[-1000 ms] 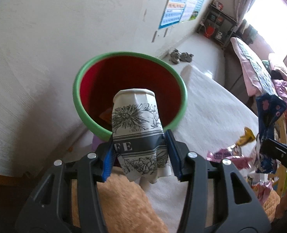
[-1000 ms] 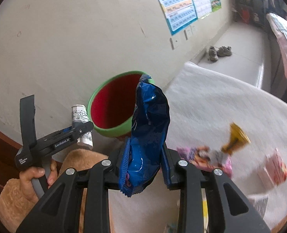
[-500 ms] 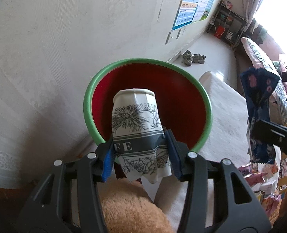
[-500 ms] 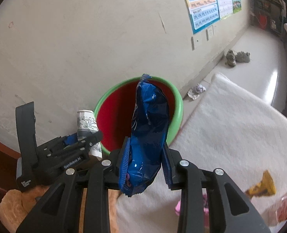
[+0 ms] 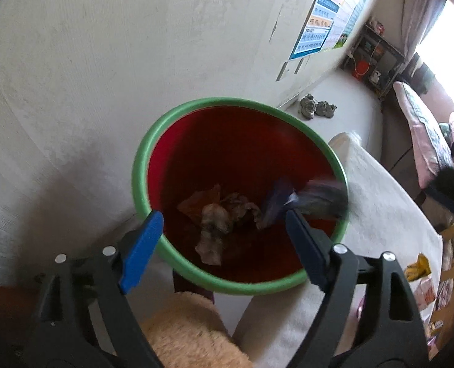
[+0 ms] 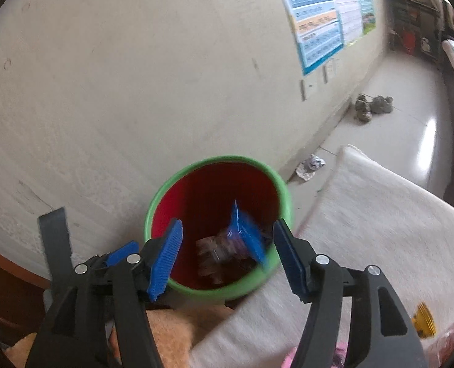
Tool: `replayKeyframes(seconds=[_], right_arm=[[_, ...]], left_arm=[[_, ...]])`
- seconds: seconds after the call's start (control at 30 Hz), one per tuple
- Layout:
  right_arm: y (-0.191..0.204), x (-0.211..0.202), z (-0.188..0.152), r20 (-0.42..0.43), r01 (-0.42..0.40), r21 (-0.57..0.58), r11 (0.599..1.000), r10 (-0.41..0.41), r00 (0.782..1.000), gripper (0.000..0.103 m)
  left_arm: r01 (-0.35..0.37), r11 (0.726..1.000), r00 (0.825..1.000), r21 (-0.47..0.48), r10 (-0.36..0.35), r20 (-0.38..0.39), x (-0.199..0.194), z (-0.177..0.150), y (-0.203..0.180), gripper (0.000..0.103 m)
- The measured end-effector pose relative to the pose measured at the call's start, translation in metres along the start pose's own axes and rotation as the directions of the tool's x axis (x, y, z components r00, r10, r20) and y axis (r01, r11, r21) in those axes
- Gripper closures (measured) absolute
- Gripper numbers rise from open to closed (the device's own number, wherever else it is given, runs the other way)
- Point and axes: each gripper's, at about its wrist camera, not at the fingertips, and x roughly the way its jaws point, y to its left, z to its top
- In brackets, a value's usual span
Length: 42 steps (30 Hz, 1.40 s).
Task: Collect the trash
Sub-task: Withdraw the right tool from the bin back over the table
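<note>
A red bin with a green rim [image 5: 141, 165] [image 6: 283, 190] stands against the wall, with crumpled trash [image 5: 214, 224] at its bottom. My left gripper [image 5: 224, 240] hangs over the near rim; its jaws are opening and nothing is between them. A blurred grey and blue thing [image 5: 316, 199] drops inside the bin's right side. My right gripper [image 6: 228, 259] is also over the bin with its jaws opening. The blue wrapper [image 6: 245, 234] falls free into the bin between its pads, touching neither. The left gripper [image 6: 121, 253] shows just left of it. The paper cup is a blur among the trash [image 6: 211, 251].
A white mat [image 6: 380, 224] lies right of the bin, with a yellow wrapper [image 6: 423, 325] and other packets [image 5: 423, 288] on it. A crumpled paper [image 6: 311, 165] and a pair of shoes [image 6: 374, 107] lie on the floor by the wall. Orange fuzzy fabric [image 5: 193, 334] is under the grippers.
Both grippers moved closer over the bin and opened. The left let go of the paper cup and the right let go of the blue wrapper; both dropped into the bin.
</note>
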Motion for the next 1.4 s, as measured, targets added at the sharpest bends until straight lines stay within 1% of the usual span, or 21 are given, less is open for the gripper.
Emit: replayKeyframes(seconds=[0.03, 0.1, 0.17, 0.23, 0.33, 0.4, 0.5, 0.6, 0.7, 0.8, 0.87, 0.93, 1.1, 1.17, 1.23, 1.3, 1.4], right_arm=[[-0.006, -0.007, -0.005, 0.007, 0.006, 0.013, 1.0, -0.006, 1.0, 0.043], [-0.02, -0.021, -0.018, 0.004, 0.003, 0.058, 0.998, -0.003, 1.0, 0.043], [-0.032, -0.036, -0.03, 0.005, -0.006, 0.095, 0.995, 0.005, 1.0, 0.043], [-0.042, -0.055, -0.048, 0.01, 0.014, 0.116, 0.993, -0.015, 1.0, 0.043], [-0.051, -0.082, -0.077, 0.012, 0.055, 0.13, 0.99, -0.057, 0.998, 0.043], [-0.056, -0.094, -0.097, 0.005, 0.079, 0.146, 0.986, -0.08, 0.997, 0.043], [-0.065, -0.106, -0.127, -0.023, 0.113, 0.178, 0.977, -0.111, 0.994, 0.043], [-0.074, -0.109, -0.145, -0.051, 0.116, 0.234, 0.965, -0.107, 0.993, 0.043], [-0.076, -0.113, -0.15, -0.05, 0.124, 0.252, 0.96, -0.115, 0.992, 0.043], [-0.073, -0.116, -0.148, -0.041, 0.12, 0.238, 0.964, -0.113, 0.993, 0.043], [-0.073, -0.116, -0.148, -0.041, 0.114, 0.236, 0.965, -0.107, 0.993, 0.043], [-0.073, -0.114, -0.151, -0.053, 0.11, 0.237, 0.965, -0.1, 0.994, 0.043], [-0.077, -0.109, -0.156, -0.079, 0.102, 0.251, 0.963, -0.084, 0.993, 0.042], [-0.077, -0.112, -0.155, -0.079, 0.099, 0.253, 0.962, -0.081, 0.994, 0.042], [-0.077, -0.116, -0.153, -0.071, 0.098, 0.252, 0.963, -0.082, 0.994, 0.039], [-0.078, -0.119, -0.151, -0.062, 0.096, 0.259, 0.961, -0.083, 0.995, 0.038], [-0.081, -0.124, -0.152, -0.057, 0.088, 0.275, 0.957, -0.075, 0.996, 0.038]], left_arm=[[0.009, 1.0, 1.0, -0.005, -0.009, 0.012, 0.001, 0.002, -0.001, 0.023], [0.016, 1.0, 0.998, -0.005, -0.016, 0.065, 0.003, 0.009, -0.007, 0.019], [-0.004, 1.0, 0.993, 0.01, 0.003, 0.116, 0.008, 0.016, -0.015, 0.017], [-0.04, 0.999, 0.989, 0.028, 0.035, 0.145, 0.017, 0.02, -0.021, 0.017], [-0.068, 0.997, 0.988, 0.04, 0.062, 0.138, 0.038, 0.023, -0.026, 0.016], [-0.068, 0.998, 0.989, 0.007, 0.066, 0.131, 0.049, 0.024, -0.025, 0.016], [-0.053, 0.997, 0.988, -0.048, 0.059, 0.139, 0.054, 0.028, -0.02, 0.016], [-0.045, 0.995, 0.987, -0.086, 0.058, 0.15, 0.06, 0.032, -0.018, 0.016], [-0.052, 0.993, 0.988, -0.103, 0.066, 0.137, 0.067, 0.033, -0.018, 0.016], [-0.036, 0.988, 0.994, -0.153, 0.052, 0.098, 0.078, 0.035, -0.013, 0.016], [-0.026, 0.981, 0.991, -0.19, 0.05, 0.123, 0.078, 0.036, -0.009, 0.016], [-0.018, 0.977, 0.99, -0.211, 0.047, 0.131, 0.078, 0.035, -0.006, 0.016], [-0.012, 0.979, 0.99, -0.205, 0.04, 0.132, 0.078, 0.034, -0.007, 0.016], [-0.028, 0.983, 0.991, -0.182, 0.052, 0.126, 0.078, 0.033, -0.01, 0.016], [-0.054, 0.987, 0.992, -0.152, 0.071, 0.106, 0.078, 0.03, -0.014, 0.016], [-0.116, 0.986, 0.99, -0.121, 0.125, 0.065, 0.08, 0.028, -0.018, 0.015], [-0.16, 0.984, 0.987, -0.08, 0.161, 0.01, 0.083, 0.019, -0.018, 0.014]])
